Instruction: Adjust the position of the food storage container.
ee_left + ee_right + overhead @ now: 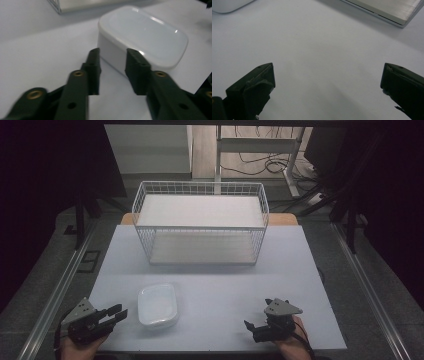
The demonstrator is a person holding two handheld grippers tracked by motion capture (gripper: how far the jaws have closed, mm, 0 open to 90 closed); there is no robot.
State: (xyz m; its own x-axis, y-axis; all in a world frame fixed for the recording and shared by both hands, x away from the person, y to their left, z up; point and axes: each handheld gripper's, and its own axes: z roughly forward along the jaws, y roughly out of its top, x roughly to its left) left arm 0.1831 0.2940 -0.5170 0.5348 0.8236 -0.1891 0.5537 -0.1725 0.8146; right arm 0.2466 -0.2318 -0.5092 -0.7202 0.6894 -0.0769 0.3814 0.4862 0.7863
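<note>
White plastic container [158, 305] is taken as the landmark: a shallow, round-cornered box with a closed lid, lying flat on the pale table [225, 270] near its front edge. In the high view the left gripper [118, 312] is seen just to the left of the container, held level by a hand [75, 349] at the table's front edge, its jaws pointed at the container's left side. In the left gripper view the two black jaws are seen drawn fairly near each other, with a gap left between them; their tips are at the container's near corner, one against the side wall and the other just off it to the left. Nothing is pinched between them, and whether the wall is actually touched cannot be told. The container's lid [145, 35] is seen glossy and unmarked from that view.

Well to the right of the container, the right gripper [250, 326] is held low over the table by the other hand [292, 345], its grey three-cornered plate on top. In the right gripper view its jaws are spread wide over bare table, nothing between them, with the container's edge [229, 6] at the upper left.

Behind the container, farther up the table, a white wire basket [200, 222] is set, with a pale flat panel inside it.
</note>
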